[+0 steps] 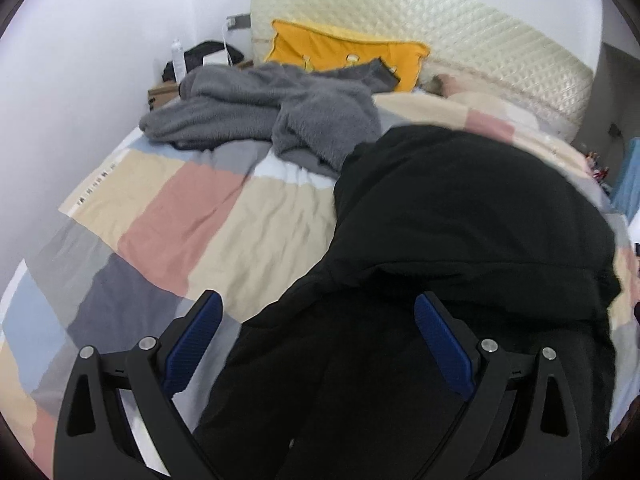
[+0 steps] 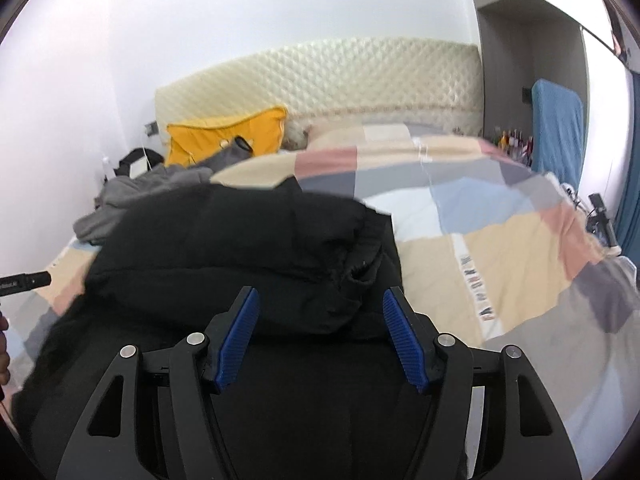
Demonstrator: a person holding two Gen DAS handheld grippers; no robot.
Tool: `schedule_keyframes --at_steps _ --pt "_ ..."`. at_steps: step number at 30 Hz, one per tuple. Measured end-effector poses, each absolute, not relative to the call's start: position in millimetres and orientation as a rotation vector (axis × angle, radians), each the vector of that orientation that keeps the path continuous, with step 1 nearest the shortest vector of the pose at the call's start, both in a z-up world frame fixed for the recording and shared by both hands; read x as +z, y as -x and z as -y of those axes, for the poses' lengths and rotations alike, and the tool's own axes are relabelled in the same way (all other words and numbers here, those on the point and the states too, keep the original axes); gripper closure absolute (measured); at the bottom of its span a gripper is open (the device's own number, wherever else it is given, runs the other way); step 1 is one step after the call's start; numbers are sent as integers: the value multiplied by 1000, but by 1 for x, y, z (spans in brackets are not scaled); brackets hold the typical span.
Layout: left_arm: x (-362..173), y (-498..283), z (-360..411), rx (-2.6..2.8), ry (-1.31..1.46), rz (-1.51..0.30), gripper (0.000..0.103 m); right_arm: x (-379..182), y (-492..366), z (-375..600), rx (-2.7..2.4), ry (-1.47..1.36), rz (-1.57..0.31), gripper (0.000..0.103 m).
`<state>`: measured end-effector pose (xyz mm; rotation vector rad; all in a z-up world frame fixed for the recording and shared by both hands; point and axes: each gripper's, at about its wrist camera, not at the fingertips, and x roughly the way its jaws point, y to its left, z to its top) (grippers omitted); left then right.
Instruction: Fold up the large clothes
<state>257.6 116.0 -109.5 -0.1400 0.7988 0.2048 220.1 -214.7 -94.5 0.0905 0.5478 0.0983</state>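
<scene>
A large black padded coat (image 1: pixel 460 216) lies on the patchwork bed cover (image 1: pixel 208 216), its far part folded back over the near part. In the right wrist view the coat (image 2: pixel 240 236) fills the lower middle. My left gripper (image 1: pixel 320 300) is open above the coat's near left part, its blue pads (image 1: pixel 444 344) wide apart and empty. My right gripper (image 2: pixel 320 300) is open above the coat's near part, beside the folded edge, with nothing between its blue pads (image 2: pixel 400 332).
A grey fleece garment (image 1: pixel 276 116) lies crumpled at the far left of the bed. A yellow pillow (image 1: pixel 340 52) leans on the cream quilted headboard (image 1: pixel 460 40). The white wall (image 1: pixel 100 60) runs along the left. A blue cloth (image 2: pixel 556 128) and grey cupboard (image 2: pixel 504 60) stand at right.
</scene>
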Motion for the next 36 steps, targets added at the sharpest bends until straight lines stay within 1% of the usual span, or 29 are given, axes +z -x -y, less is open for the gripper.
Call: schedule_keyframes --at_steps 5,12,16,20,25,28,32,36 --pt "-57 -220 -122 163 157 -734 6 -42 -181 210 122 -90 -489 40" --pt "31 -161 -134 138 107 -624 6 34 -125 220 166 -121 -419 40" --pt "69 -128 -150 134 71 -595 6 61 -98 230 168 -115 -400 40" --pt "98 -91 -175 141 58 -576 6 74 -76 243 179 -115 -416 39" --pt "110 -58 -215 112 143 -608 6 76 -58 272 231 -146 -483 39" --pt "106 -45 -239 79 165 -634 6 72 -50 296 231 -167 -518 39" --pt "80 -41 -265 26 276 -690 6 56 -48 331 222 -225 -579 37" --pt "43 -49 -279 -37 371 -749 6 19 -55 359 209 -298 -665 37"
